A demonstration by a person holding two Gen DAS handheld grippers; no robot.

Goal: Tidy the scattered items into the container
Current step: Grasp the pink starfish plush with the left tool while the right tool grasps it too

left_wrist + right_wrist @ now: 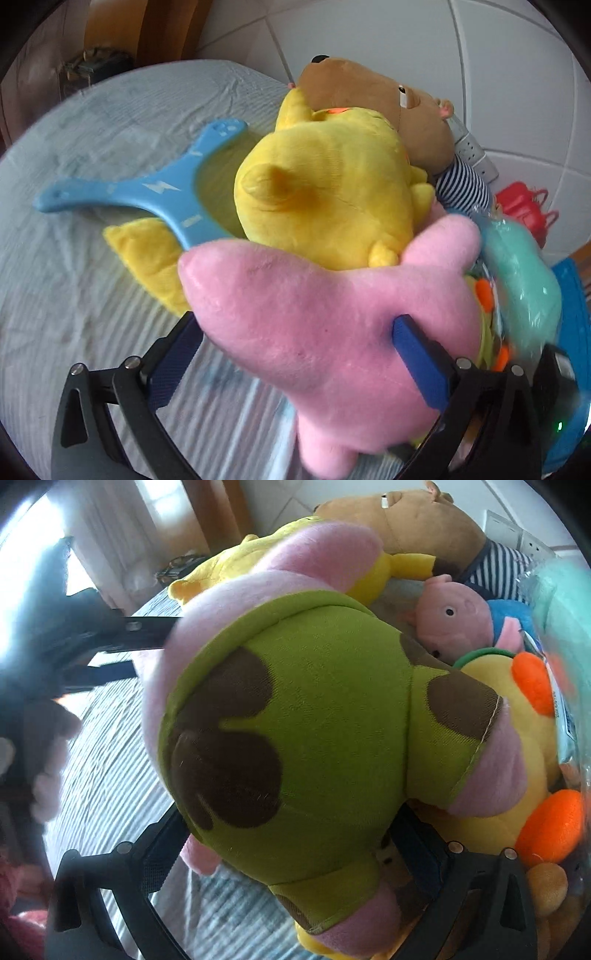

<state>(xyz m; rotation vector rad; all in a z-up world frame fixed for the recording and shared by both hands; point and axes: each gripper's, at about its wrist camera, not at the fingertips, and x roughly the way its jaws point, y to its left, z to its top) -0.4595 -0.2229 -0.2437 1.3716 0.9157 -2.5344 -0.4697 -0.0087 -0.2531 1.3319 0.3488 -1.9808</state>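
My left gripper [295, 328] is shut on a pink plush toy [314, 317], gripping its pink head between the blue pads. The same toy wears a green-and-brown camouflage top [295, 731], and my right gripper [288, 834] is shut on that body. Both hold it above a striped bedsheet [74, 277]. Behind it lie a yellow plush [325, 184], a brown bear-like plush [369, 96] with a striped shirt, and a blue plastic paddle [147, 184]. The container is not clearly in view.
To the right are a small pink pig plush [454, 616], a yellow duck plush with orange feet [517, 716], a mint plush in plastic wrap [524, 280], a red object [521, 203] and a white power strip [472, 147]. Tiled floor lies beyond the bed.
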